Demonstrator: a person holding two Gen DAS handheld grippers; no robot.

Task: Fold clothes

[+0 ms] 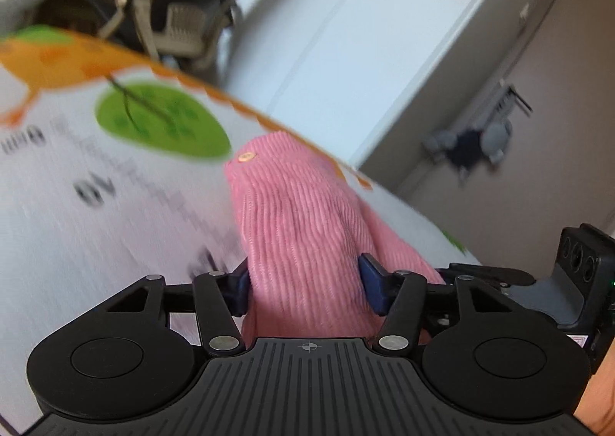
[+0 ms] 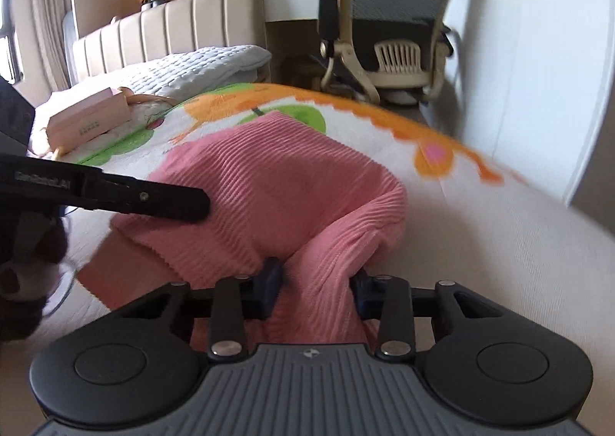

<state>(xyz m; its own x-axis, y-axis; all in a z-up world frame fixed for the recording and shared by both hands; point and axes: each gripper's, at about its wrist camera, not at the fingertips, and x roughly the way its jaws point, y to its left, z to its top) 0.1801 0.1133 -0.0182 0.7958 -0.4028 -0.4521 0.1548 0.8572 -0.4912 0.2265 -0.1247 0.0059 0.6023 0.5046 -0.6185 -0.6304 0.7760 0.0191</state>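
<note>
Left wrist view first: the left gripper [image 1: 305, 282] has its blue pads pressed in from both sides on a bunched ridge of the pink ribbed garment [image 1: 292, 228], so the jaws are clamped on the cloth. The pink fabric rises from between the fingers and runs forward over the printed sheet [image 1: 96, 205], which shows a green leaf, an orange border and blurred dark lettering. A small round button [image 1: 246, 156] sits at the far end of the garment. At the right edge part of the other tool's black body is in view, with a bit of a person's hand [image 1: 597, 401] at the lower right corner. An office chair [image 1: 192, 13] stands beyond the bed, blurred.

Over to the right wrist view: the right gripper [image 2: 317, 288] is likewise closed on a fold of the pink garment [image 2: 269, 182], blue pads squeezing the cloth between them. The rest of the garment lies spread on the sheet [image 2: 499, 236] ahead, its right edge rolled over. The left gripper's black finger [image 2: 153, 199] reaches in from the left and lies over the pink cloth. Further back, a pink box [image 2: 90, 120] rests on the bed near a grey quilted blanket [image 2: 200, 67], and the chair [image 2: 392, 24] stands behind
</note>
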